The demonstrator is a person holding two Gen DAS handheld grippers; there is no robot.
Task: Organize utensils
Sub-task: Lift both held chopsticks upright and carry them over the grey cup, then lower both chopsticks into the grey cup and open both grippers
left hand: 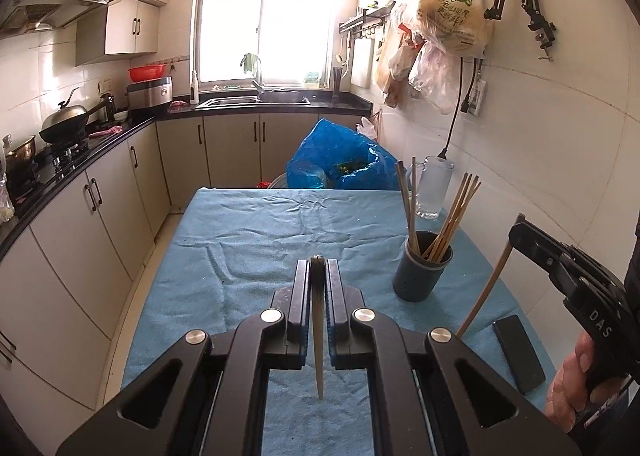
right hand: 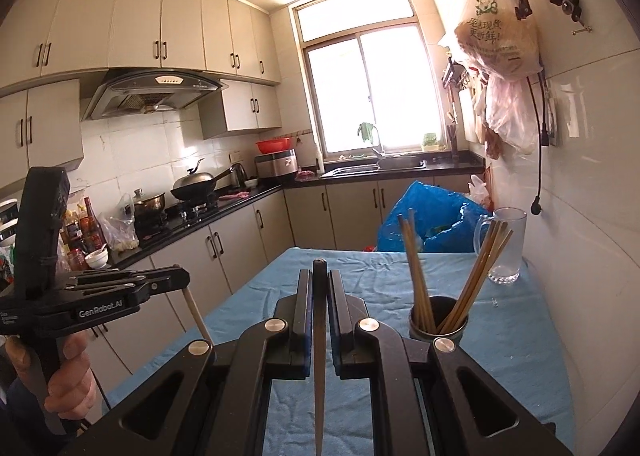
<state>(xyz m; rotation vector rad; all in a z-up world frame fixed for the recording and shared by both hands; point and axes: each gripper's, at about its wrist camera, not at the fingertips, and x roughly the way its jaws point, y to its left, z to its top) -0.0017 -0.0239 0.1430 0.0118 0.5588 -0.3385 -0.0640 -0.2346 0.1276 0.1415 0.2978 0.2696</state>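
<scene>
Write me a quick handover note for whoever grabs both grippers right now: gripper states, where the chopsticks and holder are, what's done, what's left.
Left gripper: shut on one chopstick, thin end hanging down over the blue cloth.
Right gripper: shut on another chopstick, held the same way.
Dark holder cup stands on the cloth towards the right wall, several chopsticks already upright in it. Glass mug behind it, phone lying nearer.
Done: most chopsticks are in the cup.
Left: drop both held chopsticks into the cup; no loose ones visible on the cloth.
</scene>
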